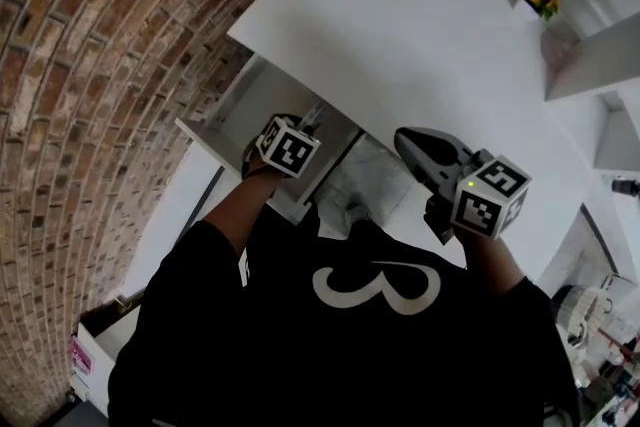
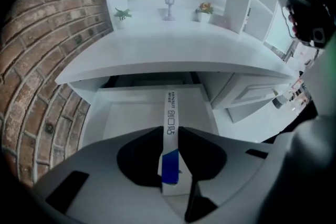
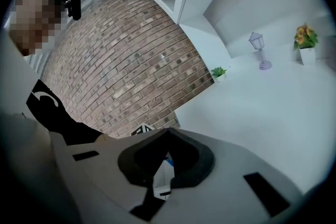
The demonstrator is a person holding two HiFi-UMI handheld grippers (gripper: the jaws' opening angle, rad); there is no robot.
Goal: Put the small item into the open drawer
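Note:
The small item is a slim white box (image 2: 170,113) with a blue patch and dark print. My left gripper (image 2: 170,132) is shut on its near end, and the box sticks out forward between the jaws. It hangs over the open white drawer (image 2: 126,113) under the desk top. In the head view the left gripper (image 1: 300,130) is above that drawer (image 1: 235,105) at the desk's left end. My right gripper (image 1: 408,143) is held level to the right, over the desk's front edge. Its jaw tips meet in the right gripper view (image 3: 167,130), with nothing between them.
The white desk top (image 1: 420,25) carries a small lantern figure (image 2: 168,5), a green plant (image 2: 122,13) and a flower pot (image 2: 204,10) at the back. A brick wall (image 1: 90,65) runs along the left. White shelves (image 2: 257,2) and a cabinet door (image 2: 252,94) stand to the right.

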